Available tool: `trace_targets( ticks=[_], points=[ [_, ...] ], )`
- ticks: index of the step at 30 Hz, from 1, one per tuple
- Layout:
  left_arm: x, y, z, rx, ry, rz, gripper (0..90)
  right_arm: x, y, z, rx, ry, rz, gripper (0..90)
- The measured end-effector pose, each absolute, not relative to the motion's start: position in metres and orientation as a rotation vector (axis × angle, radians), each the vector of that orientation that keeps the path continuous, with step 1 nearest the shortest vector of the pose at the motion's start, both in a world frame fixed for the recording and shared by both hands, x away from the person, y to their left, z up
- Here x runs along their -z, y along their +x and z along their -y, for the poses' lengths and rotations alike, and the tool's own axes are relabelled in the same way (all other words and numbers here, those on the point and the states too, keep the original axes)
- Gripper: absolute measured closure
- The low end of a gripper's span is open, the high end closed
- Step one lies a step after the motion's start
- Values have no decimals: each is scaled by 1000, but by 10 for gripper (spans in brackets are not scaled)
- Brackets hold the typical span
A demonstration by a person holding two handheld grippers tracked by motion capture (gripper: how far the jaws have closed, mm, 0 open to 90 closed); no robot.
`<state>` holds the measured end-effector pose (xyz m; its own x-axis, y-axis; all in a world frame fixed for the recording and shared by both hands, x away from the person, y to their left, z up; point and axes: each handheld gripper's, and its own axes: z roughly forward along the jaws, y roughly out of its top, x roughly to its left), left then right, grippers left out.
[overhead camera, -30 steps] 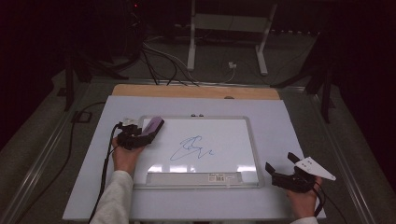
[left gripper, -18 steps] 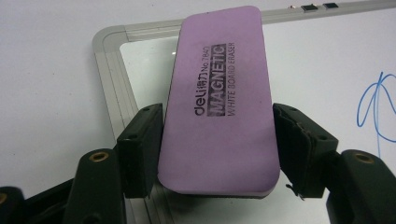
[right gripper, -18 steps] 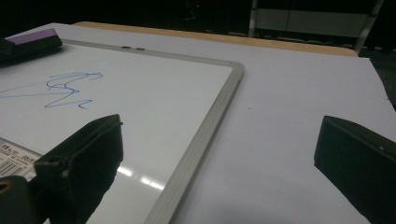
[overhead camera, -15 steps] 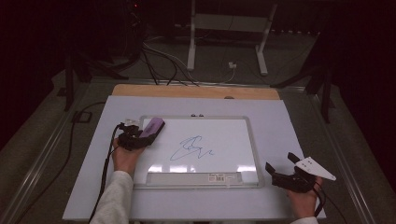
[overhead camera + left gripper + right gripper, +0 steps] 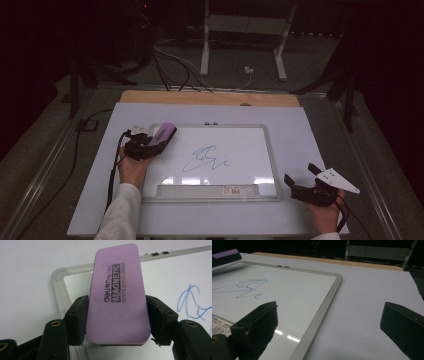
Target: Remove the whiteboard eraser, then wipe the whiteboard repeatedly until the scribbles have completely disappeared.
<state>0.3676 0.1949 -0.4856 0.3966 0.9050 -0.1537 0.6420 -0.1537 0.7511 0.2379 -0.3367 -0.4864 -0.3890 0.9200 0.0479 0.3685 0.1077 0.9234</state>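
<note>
Since the earlier frame the purple magnetic whiteboard eraser [image 5: 117, 295] has scarcely shifted at the upper-left corner of the whiteboard [image 5: 270, 155], while the left tool [image 5: 117, 322] has just been closing its jaws, which now clamp the eraser's two long sides. The eraser lies partly over the board's grey frame, well apart from the blue scribble [image 5: 205, 159] at mid-board. The right tool [image 5: 329, 325], jaws wide apart and holding nothing, rests unmoved on the white counter [image 5: 310, 130] just beside the board's lower-right corner.

Black claws [image 5: 150, 145] with brass screws; white sleeve [image 5: 120, 212].
</note>
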Motion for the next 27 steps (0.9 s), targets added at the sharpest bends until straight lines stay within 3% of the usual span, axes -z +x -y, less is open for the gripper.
trace_targets(
  ticks=[27],
  points=[
    [463,356,-167,-433,1925,-1191,406,487,238,338,-1264,1261,-1824,20]
  ],
)
